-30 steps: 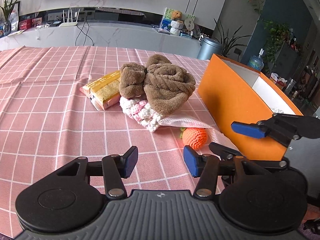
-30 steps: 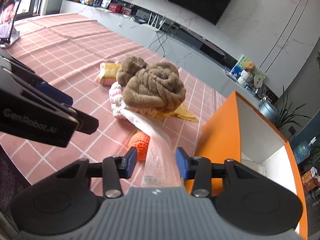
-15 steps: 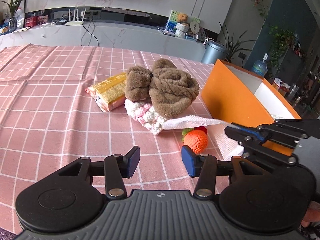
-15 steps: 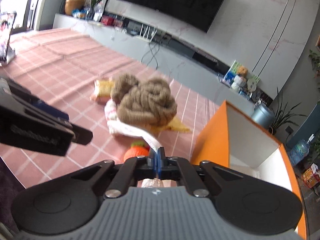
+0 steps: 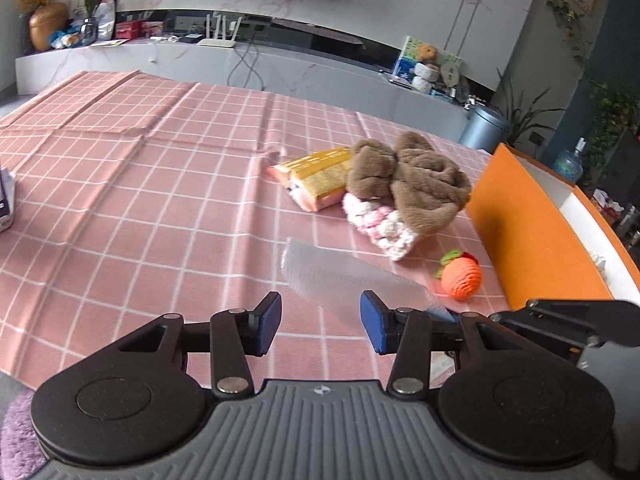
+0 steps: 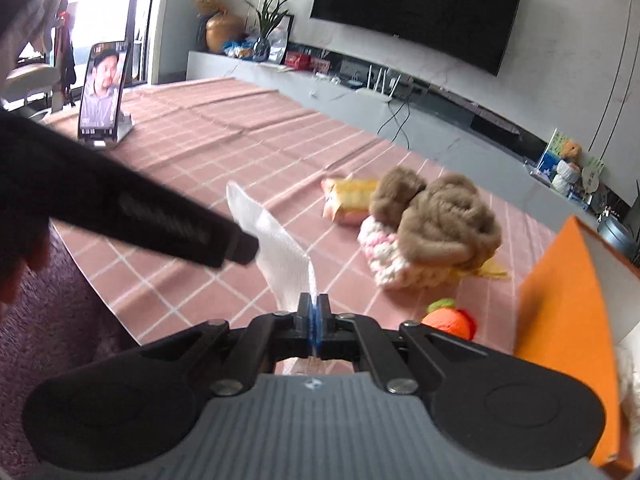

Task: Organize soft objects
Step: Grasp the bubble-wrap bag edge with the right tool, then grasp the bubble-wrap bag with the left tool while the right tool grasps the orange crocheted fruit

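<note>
My right gripper (image 6: 314,312) is shut on one end of a white mesh bag (image 6: 280,248), which hangs stretched above the pink checked tablecloth (image 5: 160,200). In the left wrist view the mesh bag (image 5: 340,276) floats just beyond my left gripper (image 5: 320,320), whose jaws are closing with nothing pressed between them. The right gripper (image 5: 444,314) pinches the bag at its right end. On the cloth lie a brown plush towel (image 5: 424,188) on a pink-and-white crochet piece (image 5: 380,228), and an orange crochet fruit (image 5: 460,276) near the box.
An open orange box (image 5: 532,232) with white inside stands at the right. A yellow snack packet (image 5: 316,178) lies left of the towel. A phone on a stand (image 6: 104,92) sits at the table's far left. A purple rug (image 5: 16,440) shows below the near table edge.
The right gripper closed on the mesh bag and drew it leftward out from under the towel pile. The left gripper swung left and its jaws narrowed a little.
</note>
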`<state>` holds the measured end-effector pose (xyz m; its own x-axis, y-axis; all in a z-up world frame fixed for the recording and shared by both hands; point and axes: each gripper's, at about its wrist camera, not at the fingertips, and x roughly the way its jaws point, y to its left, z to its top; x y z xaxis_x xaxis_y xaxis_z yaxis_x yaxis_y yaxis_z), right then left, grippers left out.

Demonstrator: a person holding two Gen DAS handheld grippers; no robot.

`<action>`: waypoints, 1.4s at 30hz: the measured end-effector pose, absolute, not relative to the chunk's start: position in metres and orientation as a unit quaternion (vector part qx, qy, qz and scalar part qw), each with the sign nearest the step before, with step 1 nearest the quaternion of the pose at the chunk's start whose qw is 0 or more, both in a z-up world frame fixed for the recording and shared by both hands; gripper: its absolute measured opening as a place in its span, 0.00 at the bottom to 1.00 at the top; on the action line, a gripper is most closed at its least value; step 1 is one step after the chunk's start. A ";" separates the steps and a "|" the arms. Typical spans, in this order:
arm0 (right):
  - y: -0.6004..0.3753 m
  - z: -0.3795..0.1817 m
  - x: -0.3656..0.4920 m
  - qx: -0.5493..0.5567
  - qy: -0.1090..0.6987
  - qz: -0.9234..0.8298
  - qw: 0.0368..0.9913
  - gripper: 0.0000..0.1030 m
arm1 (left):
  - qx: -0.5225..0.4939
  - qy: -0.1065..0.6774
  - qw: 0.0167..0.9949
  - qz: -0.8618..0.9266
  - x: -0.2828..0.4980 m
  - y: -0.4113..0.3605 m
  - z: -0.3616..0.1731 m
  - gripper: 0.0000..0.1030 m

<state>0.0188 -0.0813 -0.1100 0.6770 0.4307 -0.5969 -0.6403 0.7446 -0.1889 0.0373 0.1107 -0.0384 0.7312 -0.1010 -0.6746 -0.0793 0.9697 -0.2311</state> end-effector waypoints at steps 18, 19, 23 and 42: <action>-0.107 -0.129 0.049 -0.178 0.329 0.253 0.892 0.21 | -0.141 0.388 0.909 -0.060 0.054 0.089 -0.054 0.68; -0.108 -0.130 0.051 -0.170 0.338 0.257 0.889 0.21 | -0.148 0.391 0.906 -0.063 0.056 0.088 -0.056 0.72; -0.107 -0.140 0.058 -0.153 0.360 0.269 0.880 0.14 | -0.169 0.407 0.895 -0.068 0.066 0.082 -0.065 0.73; -0.099 -0.142 0.077 -0.141 0.351 0.306 0.874 0.09 | -0.090 0.411 0.906 -0.050 0.107 0.059 -0.085 0.16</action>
<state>0.0766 -0.0989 -0.1422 0.5662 0.4344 -0.7005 -0.6332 0.7733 -0.0323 0.1074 0.0588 -0.0846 0.6575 -0.1646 -0.7353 0.0171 0.9789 -0.2038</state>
